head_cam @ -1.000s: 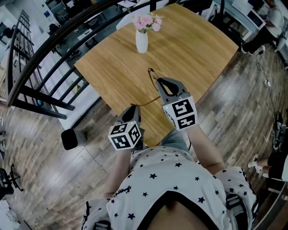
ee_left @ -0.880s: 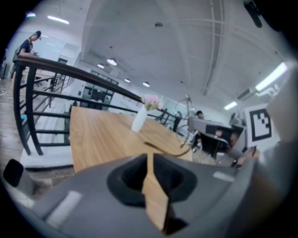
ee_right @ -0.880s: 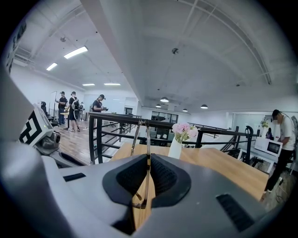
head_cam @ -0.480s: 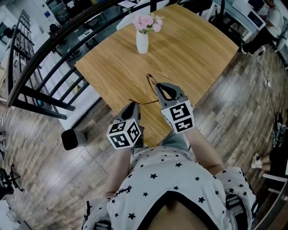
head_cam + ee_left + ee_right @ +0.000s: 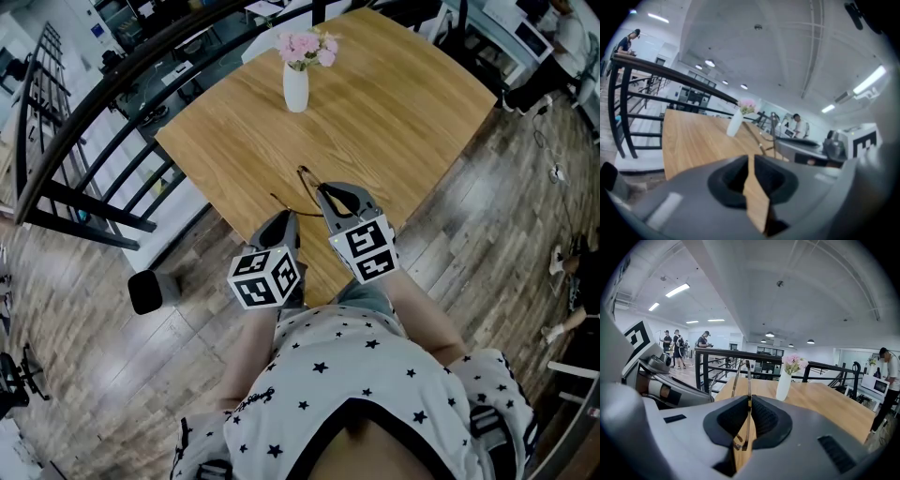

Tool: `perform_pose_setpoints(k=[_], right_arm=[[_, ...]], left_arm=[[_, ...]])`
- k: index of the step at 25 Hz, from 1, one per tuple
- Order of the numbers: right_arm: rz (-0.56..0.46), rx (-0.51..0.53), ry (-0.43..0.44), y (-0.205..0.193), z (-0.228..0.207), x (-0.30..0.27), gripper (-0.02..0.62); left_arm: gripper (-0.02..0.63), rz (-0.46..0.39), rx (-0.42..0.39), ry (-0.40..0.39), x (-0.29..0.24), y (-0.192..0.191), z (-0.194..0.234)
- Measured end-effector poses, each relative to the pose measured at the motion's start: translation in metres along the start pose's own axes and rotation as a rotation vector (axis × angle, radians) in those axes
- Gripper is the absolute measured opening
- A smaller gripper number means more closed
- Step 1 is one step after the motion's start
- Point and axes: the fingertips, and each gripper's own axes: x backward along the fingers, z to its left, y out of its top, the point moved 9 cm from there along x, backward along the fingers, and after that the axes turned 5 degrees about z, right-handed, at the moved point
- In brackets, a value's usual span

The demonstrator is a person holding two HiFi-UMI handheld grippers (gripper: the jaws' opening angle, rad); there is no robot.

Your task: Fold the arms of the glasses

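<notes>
Thin dark-rimmed glasses hang over the near part of the wooden table, one arm sticking out to the left. My right gripper is shut on them; in the right gripper view the wire frame rises from between the closed jaws of that gripper. My left gripper hovers just left of it, near the table's front edge, jaws together with nothing in them. In the left gripper view its jaw tips meet and the glasses show ahead to the right.
A white vase of pink flowers stands toward the table's far side. A black metal railing runs along the left. Wood flooring surrounds the table, and people and desks show far off in the room.
My right gripper has come down and drawn nearer and leftward with the glasses. The left gripper has hardly shifted.
</notes>
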Motion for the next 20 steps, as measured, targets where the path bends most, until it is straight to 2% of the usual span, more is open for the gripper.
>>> perform_pose_setpoints(k=[20], right_arm=[[0.029, 0.035, 0.069, -0.004, 0.022, -0.006, 0.032]], left_arm=[[0.038, 0.02, -0.016, -0.03, -0.005, 0.0, -0.012]])
